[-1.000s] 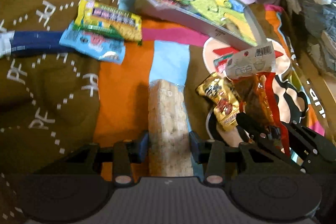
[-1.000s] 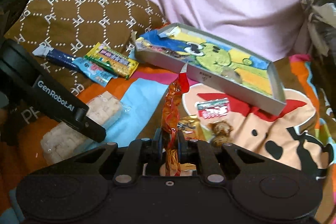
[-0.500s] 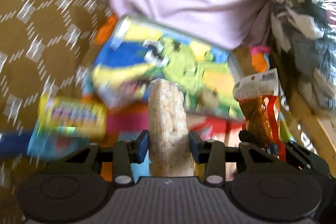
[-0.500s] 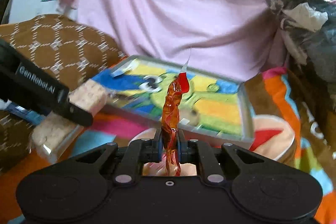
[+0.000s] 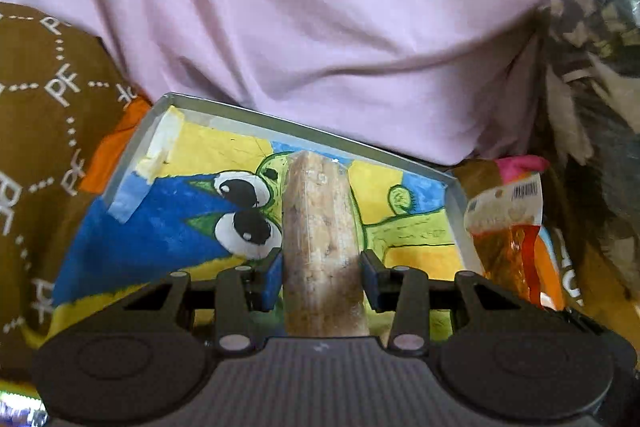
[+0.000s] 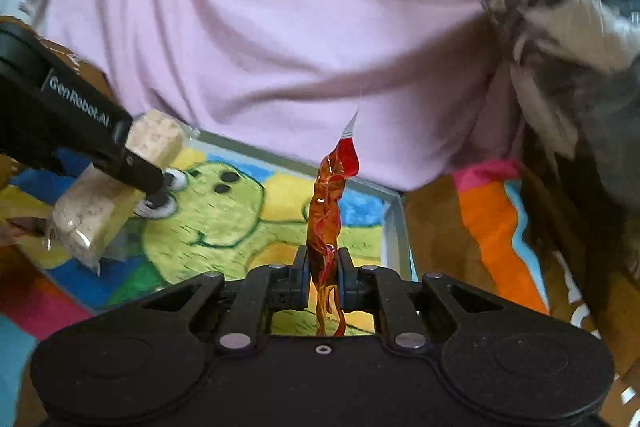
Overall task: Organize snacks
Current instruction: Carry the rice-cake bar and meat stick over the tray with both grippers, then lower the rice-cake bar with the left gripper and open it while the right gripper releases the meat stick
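My left gripper is shut on a pale puffed-rice bar in clear wrap, held lengthwise above a shallow metal tray painted with a green cartoon figure. The right wrist view shows the same bar over the tray's left part. My right gripper is shut on a thin orange-red snack packet that stands upright over the tray's right half. This packet also appears at the right of the left wrist view, with its white barcode label on top.
A pink cloth hangs right behind the tray. A brown patterned cushion lies to the left. A striped orange and brown blanket lies to the right, under a dark patterned bundle.
Both grippers have moved forward and up from the blanket to above the tray, each keeping its snack. The loose snacks on the blanket have dropped out of view.
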`<state>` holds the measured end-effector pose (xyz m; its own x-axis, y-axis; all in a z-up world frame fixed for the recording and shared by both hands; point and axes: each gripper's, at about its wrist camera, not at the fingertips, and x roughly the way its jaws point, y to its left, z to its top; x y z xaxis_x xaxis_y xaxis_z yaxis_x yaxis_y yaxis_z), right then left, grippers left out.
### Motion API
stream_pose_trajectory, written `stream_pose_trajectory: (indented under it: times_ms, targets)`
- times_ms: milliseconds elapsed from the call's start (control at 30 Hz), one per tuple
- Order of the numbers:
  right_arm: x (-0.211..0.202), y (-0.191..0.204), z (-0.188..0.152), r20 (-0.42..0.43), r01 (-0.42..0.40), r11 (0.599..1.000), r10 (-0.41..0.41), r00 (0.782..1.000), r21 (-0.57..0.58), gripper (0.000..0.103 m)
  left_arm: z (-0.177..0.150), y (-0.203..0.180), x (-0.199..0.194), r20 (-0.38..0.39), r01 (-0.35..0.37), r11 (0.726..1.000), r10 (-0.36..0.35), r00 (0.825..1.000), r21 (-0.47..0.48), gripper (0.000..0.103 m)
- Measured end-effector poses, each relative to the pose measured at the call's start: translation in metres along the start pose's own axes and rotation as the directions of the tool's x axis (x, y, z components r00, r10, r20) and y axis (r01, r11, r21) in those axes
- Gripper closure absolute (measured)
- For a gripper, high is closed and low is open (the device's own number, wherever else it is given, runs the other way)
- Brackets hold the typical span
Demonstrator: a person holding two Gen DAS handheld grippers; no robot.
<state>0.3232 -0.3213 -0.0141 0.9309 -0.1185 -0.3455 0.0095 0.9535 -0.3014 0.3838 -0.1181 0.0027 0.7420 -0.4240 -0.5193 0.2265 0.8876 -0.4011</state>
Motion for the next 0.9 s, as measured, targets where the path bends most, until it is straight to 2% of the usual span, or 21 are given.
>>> stream_pose_trajectory:
  times_ms: [133, 300, 400, 467, 533, 600, 633, 667, 767, 900]
  targets:
    - [0.013, -0.001, -0.008, -0.032, -0.017, 0.999, 0.019, 0.999, 0.044, 0.09, -0.003, 0.002, 0.019, -0.019, -0.026, 0.999, 0.027, 0.999, 0.036, 0.058]
    - [0.018, 0.005, -0.013, -0.041, -0.034, 0.997, 0.037, 0.998, 0.063, 0.089, -0.011, 0.006, 0.028, -0.045, -0.043, 0.999, 0.045, 0.998, 0.031, 0.058]
    - [0.02, 0.004, -0.013, -0.049, -0.044, 0.995, 0.048, 0.998, 0.091, 0.085, -0.011, 0.006, 0.03, -0.057, -0.054, 0.998, 0.056, 0.997, 0.033, 0.058]
    - [0.021, 0.003, -0.012, -0.061, -0.05, 0.993, 0.056, 0.997, 0.106, 0.075, -0.009, 0.006, 0.031, -0.071, -0.059, 0.998, 0.061, 0.996, 0.02, 0.057]
    - [0.02, 0.0, -0.012, -0.069, -0.056, 0.991, 0.065, 0.995, 0.125, 0.07, -0.006, 0.007, 0.03, -0.069, -0.066, 0.998, 0.067, 0.995, 0.007, 0.055]
    - [0.017, -0.005, -0.011, -0.074, -0.057, 0.986, 0.07, 0.995, 0.16, 0.057, -0.003, 0.006, 0.025, -0.056, -0.08, 0.997, 0.08, 0.995, 0.008, 0.044]
    - [0.016, -0.008, -0.009, -0.073, -0.068, 0.981, 0.082, 0.994, 0.183, 0.045, -0.001, 0.004, 0.022, -0.046, -0.086, 0.996, 0.086, 0.995, 0.01, 0.038]
    - [0.014, -0.012, -0.008, -0.073, -0.079, 0.974, 0.097, 0.993, 0.211, 0.037, 0.0, 0.003, 0.018, -0.039, -0.092, 0.996, 0.092, 0.995, 0.014, 0.035]
    - [0.006, -0.022, -0.003, -0.059, -0.112, 0.95, 0.135, 0.989, 0.293, 0.025, 0.002, -0.002, 0.006, -0.017, -0.104, 0.994, 0.104, 0.994, 0.032, 0.026]
    - [-0.01, -0.031, 0.003, -0.017, -0.147, 0.92, 0.164, 0.986, 0.363, 0.014, 0.004, -0.008, -0.015, 0.023, -0.128, 0.991, 0.127, 0.992, 0.047, 0.015]
